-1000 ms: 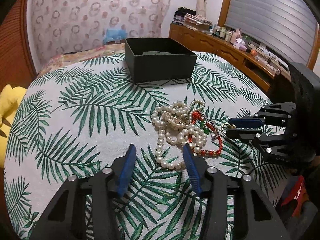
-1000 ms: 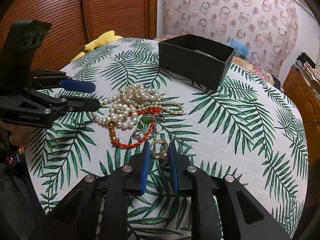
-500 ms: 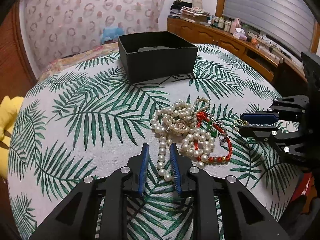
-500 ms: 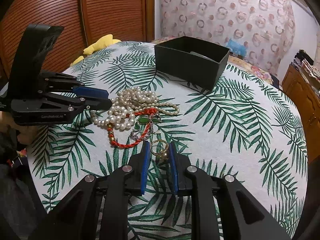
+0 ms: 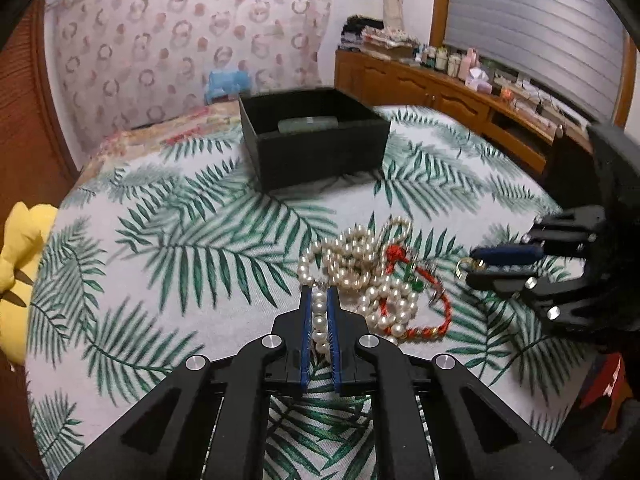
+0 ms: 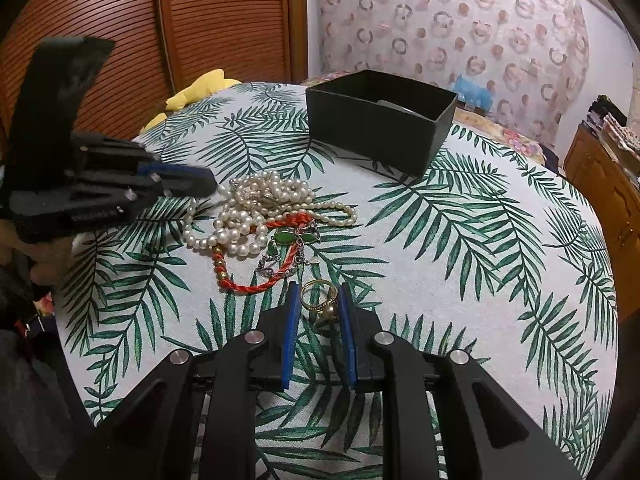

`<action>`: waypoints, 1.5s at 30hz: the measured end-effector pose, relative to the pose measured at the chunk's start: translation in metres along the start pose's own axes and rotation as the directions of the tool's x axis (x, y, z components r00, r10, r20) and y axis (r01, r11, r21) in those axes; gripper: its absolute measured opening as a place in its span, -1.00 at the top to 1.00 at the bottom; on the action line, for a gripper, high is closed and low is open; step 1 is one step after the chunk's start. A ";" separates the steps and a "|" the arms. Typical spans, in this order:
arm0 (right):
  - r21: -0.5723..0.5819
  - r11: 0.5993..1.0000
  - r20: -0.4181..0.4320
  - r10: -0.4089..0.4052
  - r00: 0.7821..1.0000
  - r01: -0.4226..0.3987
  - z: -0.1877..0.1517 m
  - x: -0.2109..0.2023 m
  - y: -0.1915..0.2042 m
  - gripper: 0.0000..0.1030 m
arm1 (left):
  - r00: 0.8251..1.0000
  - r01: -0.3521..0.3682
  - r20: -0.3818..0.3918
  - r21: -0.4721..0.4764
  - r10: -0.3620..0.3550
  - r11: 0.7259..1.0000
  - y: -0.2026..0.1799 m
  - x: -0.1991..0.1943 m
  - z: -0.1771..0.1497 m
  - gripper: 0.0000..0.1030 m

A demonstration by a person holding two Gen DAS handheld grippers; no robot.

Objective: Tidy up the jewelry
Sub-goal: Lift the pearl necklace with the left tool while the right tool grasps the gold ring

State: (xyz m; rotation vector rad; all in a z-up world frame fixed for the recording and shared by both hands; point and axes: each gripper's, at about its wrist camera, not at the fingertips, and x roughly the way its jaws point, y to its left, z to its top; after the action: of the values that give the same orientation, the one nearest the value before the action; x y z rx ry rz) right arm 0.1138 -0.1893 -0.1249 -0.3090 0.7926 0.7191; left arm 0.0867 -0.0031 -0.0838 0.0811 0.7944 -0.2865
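A tangle of jewelry lies mid-table: a pearl necklace (image 5: 356, 264) (image 6: 256, 204), a red cord bracelet (image 5: 430, 326) (image 6: 250, 286) and green-stone pieces (image 6: 286, 236). My left gripper (image 5: 320, 300) is shut on a strand of the pearl necklace; it also shows in the right wrist view (image 6: 200, 184). My right gripper (image 6: 318, 294) is shut on a gold ring (image 6: 320, 300) and holds it just above the cloth; it also shows in the left wrist view (image 5: 476, 266). An open black box (image 5: 316, 148) (image 6: 380, 120) stands at the far side with a pale object inside.
The round table wears a palm-leaf cloth (image 5: 180, 240). A yellow soft toy (image 5: 20, 248) lies off the left edge. A wooden sideboard (image 5: 460, 96) with small items stands behind on the right, and a louvred wooden door (image 6: 120, 40) is behind the table.
My left gripper closed from wide open onto the pearl strand and moved forward. My right gripper kept the gold ring and lifted slightly.
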 end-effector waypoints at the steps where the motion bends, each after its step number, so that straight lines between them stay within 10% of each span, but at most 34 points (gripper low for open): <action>1: 0.000 1.000 0.001 0.000 1.000 0.000 0.000 0.000 -0.001 0.59 | 1.000 0.004 0.015 -0.004 -0.004 1.000 0.000 -0.005 0.002 0.87; 45: 0.003 1.000 0.111 0.022 0.994 -0.023 0.067 -0.026 -0.035 0.58 | 0.920 0.003 0.392 0.026 -0.013 1.000 0.006 -0.122 0.150 0.87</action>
State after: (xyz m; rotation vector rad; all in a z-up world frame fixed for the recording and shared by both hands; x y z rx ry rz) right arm 0.1613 -0.1930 -0.0613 -0.2546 0.6932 0.7492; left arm 0.1110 0.0033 0.1074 0.0411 0.3916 -0.3084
